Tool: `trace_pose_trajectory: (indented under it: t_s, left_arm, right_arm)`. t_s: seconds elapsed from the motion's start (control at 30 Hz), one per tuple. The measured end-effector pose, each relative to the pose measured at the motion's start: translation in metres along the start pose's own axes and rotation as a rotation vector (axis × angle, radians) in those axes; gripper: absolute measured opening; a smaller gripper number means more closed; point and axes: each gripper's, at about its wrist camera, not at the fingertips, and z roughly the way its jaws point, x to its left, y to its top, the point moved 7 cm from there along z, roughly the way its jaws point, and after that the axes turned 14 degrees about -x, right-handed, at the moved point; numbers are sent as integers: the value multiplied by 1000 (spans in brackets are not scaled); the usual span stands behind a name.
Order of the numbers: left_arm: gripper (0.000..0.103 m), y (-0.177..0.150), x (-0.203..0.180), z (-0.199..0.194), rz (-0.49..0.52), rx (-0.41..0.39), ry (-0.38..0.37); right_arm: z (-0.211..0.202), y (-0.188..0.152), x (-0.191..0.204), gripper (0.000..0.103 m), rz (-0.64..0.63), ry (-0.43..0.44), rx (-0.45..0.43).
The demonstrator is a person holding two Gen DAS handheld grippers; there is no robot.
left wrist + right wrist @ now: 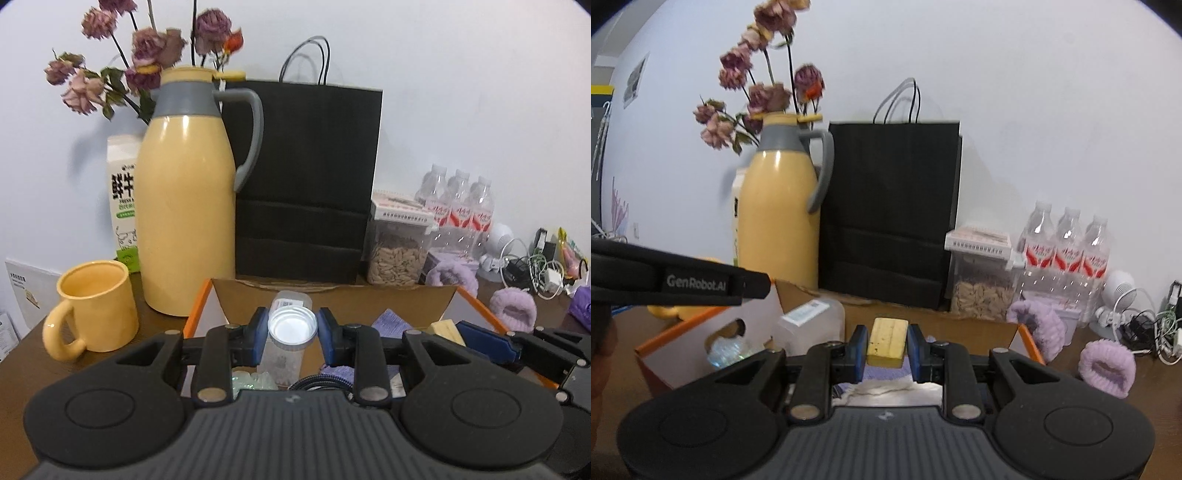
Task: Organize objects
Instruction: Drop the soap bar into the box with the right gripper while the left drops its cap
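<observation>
The left gripper (291, 326) closes on a clear plastic jar (290, 332) with a silver lid, held over an open cardboard box (447, 295) with orange-edged flaps. The right gripper (886, 341) pinches a yellow block (888, 341) above the same box; its strap reads "GenRobot.AI". Contents beneath are mostly hidden: purple cloth, something clear and crinkled. To the left sits a yellow mug (92, 306). Farther back stand a yellow thermos jug (188, 192), a milk carton (123, 199) marked "FRESH", a black paper bag (306, 181), a seed-filled container (399, 243) and three red-labelled water bottles (461, 206), the label text unreadable.
</observation>
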Motion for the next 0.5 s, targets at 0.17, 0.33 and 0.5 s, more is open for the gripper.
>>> trace_pose_trajectory:
  t_s: [0.17,0.33,0.5]
  left_arm:
    - [31,-11,3,14,15,25,8]
    - [93,-14,8,15,20,13,32]
    - [103,-10,11,7,-1,-30,51]
  right_arm:
    - [14,-11,-6,22,-8,11,40]
    - [17,-19,-10,46,-11,2,72]
    - [9,-13,-14,102,-4,-33,38]
